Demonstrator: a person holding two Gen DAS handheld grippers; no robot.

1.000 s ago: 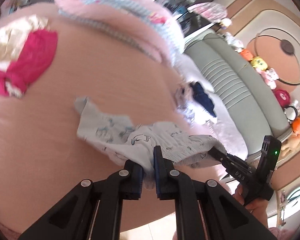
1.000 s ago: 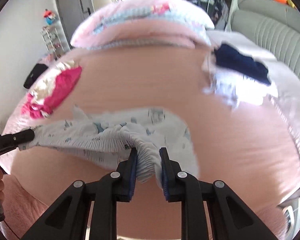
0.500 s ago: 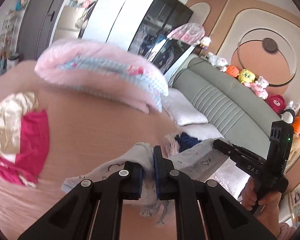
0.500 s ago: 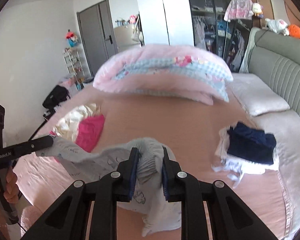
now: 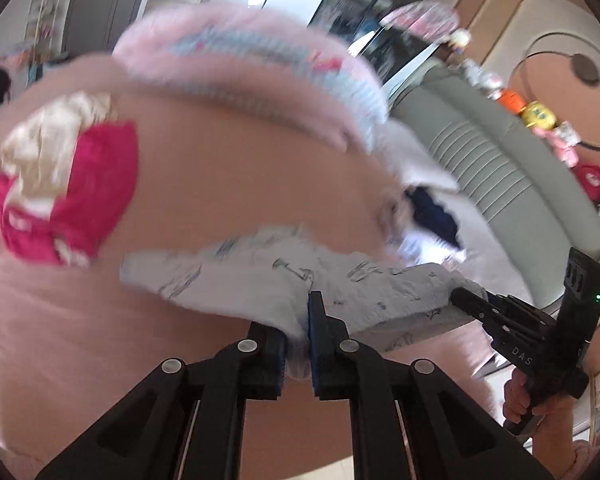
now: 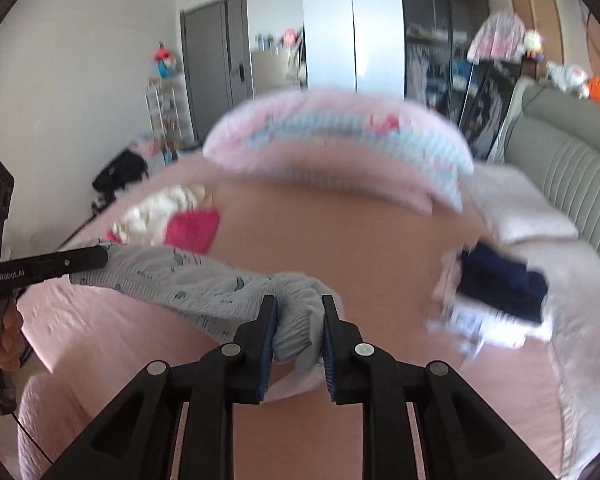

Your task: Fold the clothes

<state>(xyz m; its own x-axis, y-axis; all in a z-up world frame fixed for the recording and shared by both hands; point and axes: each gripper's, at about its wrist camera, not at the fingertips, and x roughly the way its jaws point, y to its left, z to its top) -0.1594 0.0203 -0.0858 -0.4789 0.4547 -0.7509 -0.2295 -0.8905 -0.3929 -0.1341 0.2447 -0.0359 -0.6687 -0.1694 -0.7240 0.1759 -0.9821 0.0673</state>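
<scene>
A pale blue printed garment (image 5: 260, 280) hangs stretched between both grippers above the pink bed (image 5: 220, 184). My left gripper (image 5: 298, 320) is shut on one end of its bunched edge. My right gripper (image 6: 298, 316) is shut on the gathered waistband of the same garment (image 6: 188, 280). In the left wrist view the right gripper (image 5: 460, 294) shows at the right, a hand below it. In the right wrist view the left gripper (image 6: 104, 256) shows at the left, pinching the cloth's far end. The garment's lower part is hidden behind the fingers.
A red and cream clothes heap (image 6: 172, 220) lies on the bed's left. A navy and white folded stack (image 6: 500, 292) sits at the right by a white pillow (image 6: 520, 208). A rolled pink quilt (image 6: 340, 140) lies across the far side, with a grey headboard (image 6: 572, 176) at the right.
Both grippers lifted the garment off the bed, then swung back down toward it. The cloth is now stretched out wider between them. Both views are blurred by motion.
</scene>
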